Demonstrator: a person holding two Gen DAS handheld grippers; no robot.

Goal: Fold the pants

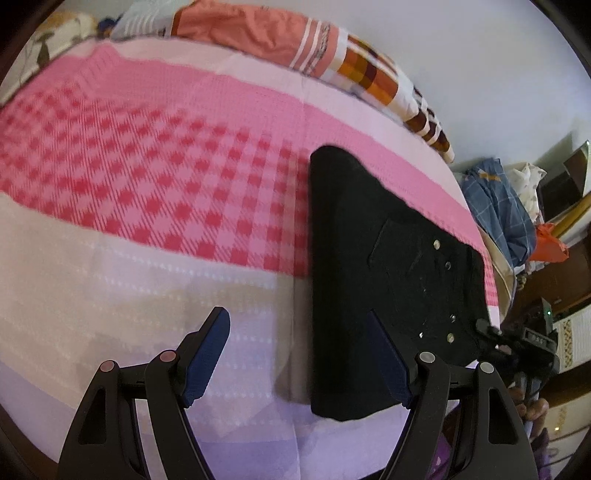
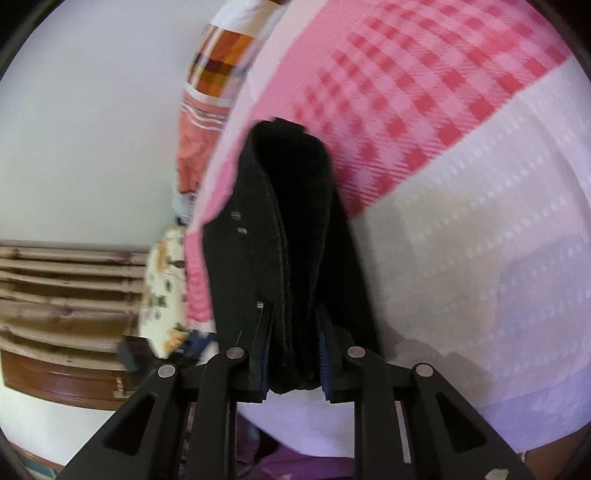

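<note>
Black pants (image 1: 369, 240) with metal studs lie folded into a long strip on the right part of a pink-checked and white bedspread (image 1: 147, 166). My left gripper (image 1: 299, 332) hovers open above the strip's near left edge; its right finger overlaps the cloth and nothing is pinched. At the pants' right edge the right gripper (image 1: 491, 330) shows as a black body with a hand behind it. In the right wrist view my right gripper (image 2: 294, 310) is shut on the near end of the pants (image 2: 291, 206), a thick bunch of layers raised between its blue pads (image 2: 325, 362).
Orange and patterned bedding (image 1: 258, 29) is piled along the white wall behind the bed. A heap of blue checked clothes (image 1: 498, 206) lies past the bed's right end. A floral pillow (image 2: 162, 288) and brown wooden furniture (image 2: 66, 295) sit beyond the bed's edge.
</note>
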